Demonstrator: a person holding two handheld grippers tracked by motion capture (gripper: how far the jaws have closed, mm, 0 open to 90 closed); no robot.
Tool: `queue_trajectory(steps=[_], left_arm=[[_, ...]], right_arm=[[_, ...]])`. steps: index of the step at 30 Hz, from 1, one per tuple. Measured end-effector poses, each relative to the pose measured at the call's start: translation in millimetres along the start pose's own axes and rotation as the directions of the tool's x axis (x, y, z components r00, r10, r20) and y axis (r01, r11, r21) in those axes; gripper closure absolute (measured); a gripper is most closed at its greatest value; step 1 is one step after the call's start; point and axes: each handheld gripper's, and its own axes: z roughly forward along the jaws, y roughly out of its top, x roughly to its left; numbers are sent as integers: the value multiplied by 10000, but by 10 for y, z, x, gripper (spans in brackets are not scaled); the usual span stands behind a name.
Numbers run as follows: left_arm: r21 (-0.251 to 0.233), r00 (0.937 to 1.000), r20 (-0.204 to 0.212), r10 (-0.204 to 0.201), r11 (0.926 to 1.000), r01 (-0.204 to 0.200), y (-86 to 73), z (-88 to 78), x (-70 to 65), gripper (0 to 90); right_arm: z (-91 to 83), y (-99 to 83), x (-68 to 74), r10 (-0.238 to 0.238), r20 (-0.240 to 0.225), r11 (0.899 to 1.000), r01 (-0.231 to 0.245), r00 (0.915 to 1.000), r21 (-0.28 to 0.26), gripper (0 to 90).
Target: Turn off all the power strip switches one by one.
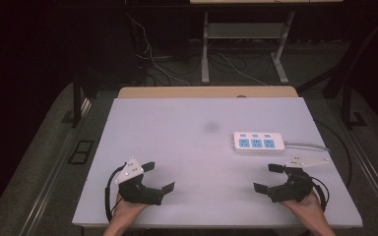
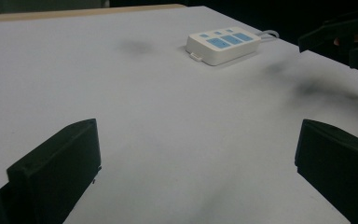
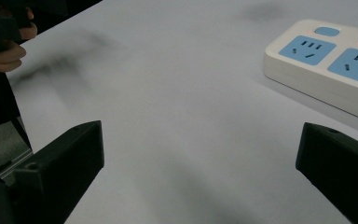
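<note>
A white power strip (image 1: 257,142) with three blue sockets lies on the right half of the white table (image 1: 187,147); its grey cable runs off to the right. It appears far ahead in the left gripper view (image 2: 223,44) and close at the upper right in the right gripper view (image 3: 328,58). My left gripper (image 1: 157,177) rests near the front left edge, jaws wide apart with nothing between them. Near the front right edge, just below the strip, my right gripper (image 1: 269,178) is open too and holds nothing.
A faint dark smudge (image 1: 210,126) marks the table's middle. Beyond the far edge runs a wooden strip (image 1: 206,92), and behind it are desk legs and loose cables on the floor. A hand holds each gripper at the front edge.
</note>
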Motion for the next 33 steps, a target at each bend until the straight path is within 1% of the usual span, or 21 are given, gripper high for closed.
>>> queue_trajectory(steps=[5, 9, 22, 25, 30, 33], left_arm=[[89, 9998, 188, -32, 10000, 30, -3, 7, 1, 0], [213, 9997, 227, 76, 9997, -81, -4, 20, -8, 0], [470, 9989, 449, 163, 9987, -184, -12, 53, -34, 0], [516, 9986, 502, 173, 9985, -199, -14, 59, -42, 0], [550, 9983, 551, 179, 9983, -209, -19, 69, -54, 0], [612, 9981, 571, 213, 9978, -248, -23, 75, -60, 0]], right_arm=[[-6, -2, 0, 29, -15, 10000, -29, 10000, -2, 7], [-13, -5, 0, 40, -28, 10000, -40, 10000, 2, 8], [-12, -10, -7, 126, -40, 9998, -125, 9999, 126, 7], [-3, -4, -5, 116, -55, 9997, -115, 9999, 208, 7], [4, 29, 7, -70, -52, 9991, 72, 10000, 419, 7], [3, 49, 14, -94, -78, 9990, 97, 9999, 428, 7]])
